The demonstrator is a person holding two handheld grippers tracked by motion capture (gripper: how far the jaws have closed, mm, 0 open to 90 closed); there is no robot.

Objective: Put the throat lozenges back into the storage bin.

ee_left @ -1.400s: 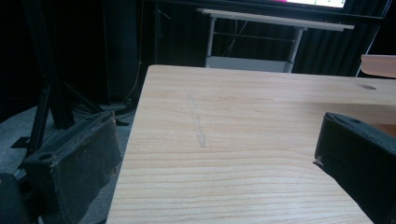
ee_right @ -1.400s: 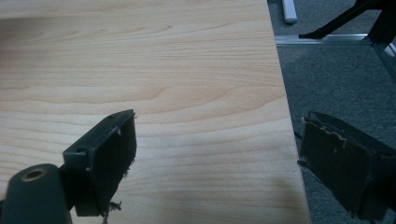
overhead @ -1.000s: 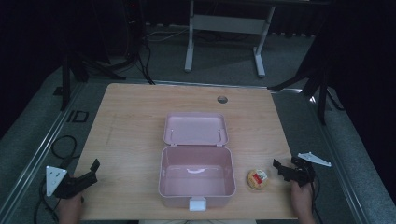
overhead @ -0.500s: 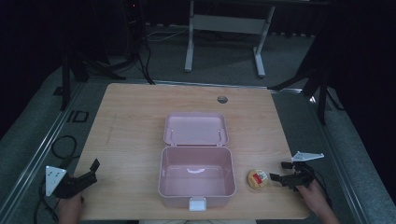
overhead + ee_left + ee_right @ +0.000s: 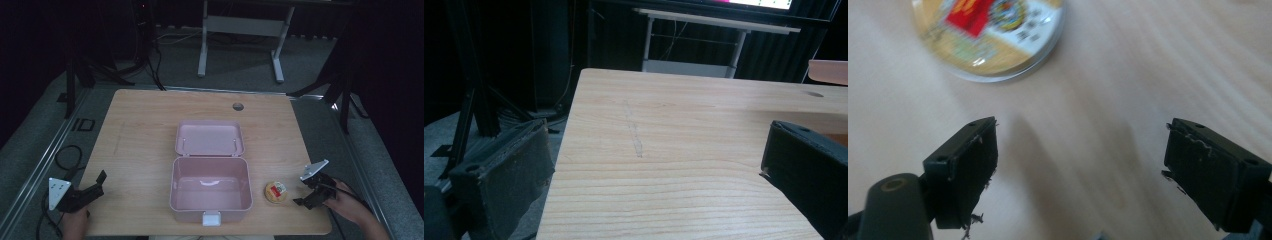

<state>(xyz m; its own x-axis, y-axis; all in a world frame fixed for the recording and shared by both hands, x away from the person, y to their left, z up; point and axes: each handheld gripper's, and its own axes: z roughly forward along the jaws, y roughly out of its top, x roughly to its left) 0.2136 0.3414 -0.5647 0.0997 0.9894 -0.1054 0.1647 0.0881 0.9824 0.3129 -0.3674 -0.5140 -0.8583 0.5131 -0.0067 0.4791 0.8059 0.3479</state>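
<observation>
A pink box (image 5: 210,190) lies open at the front middle of the wooden table (image 5: 145,125), its lid (image 5: 209,137) flat behind it. A small round tin (image 5: 275,191) with a red and yellow label sits just right of the box. My right gripper (image 5: 300,199) is open, low over the table a little right of the tin, jaws pointing at it. In the right gripper view the tin (image 5: 990,35) lies ahead of the open gripper (image 5: 1078,170), nothing between the jaws. My left gripper (image 5: 97,182) is open at the table's front left corner, empty (image 5: 659,165).
A round cable hole (image 5: 238,106) sits near the table's far edge. A white desk frame (image 5: 240,30) stands on the floor beyond. Cables (image 5: 65,160) lie on the floor to the left. The table's left edge (image 5: 561,150) runs beside my left jaw.
My right gripper has dropped toward the table and tipped down, aiming at the tin. The left gripper has stayed put.
</observation>
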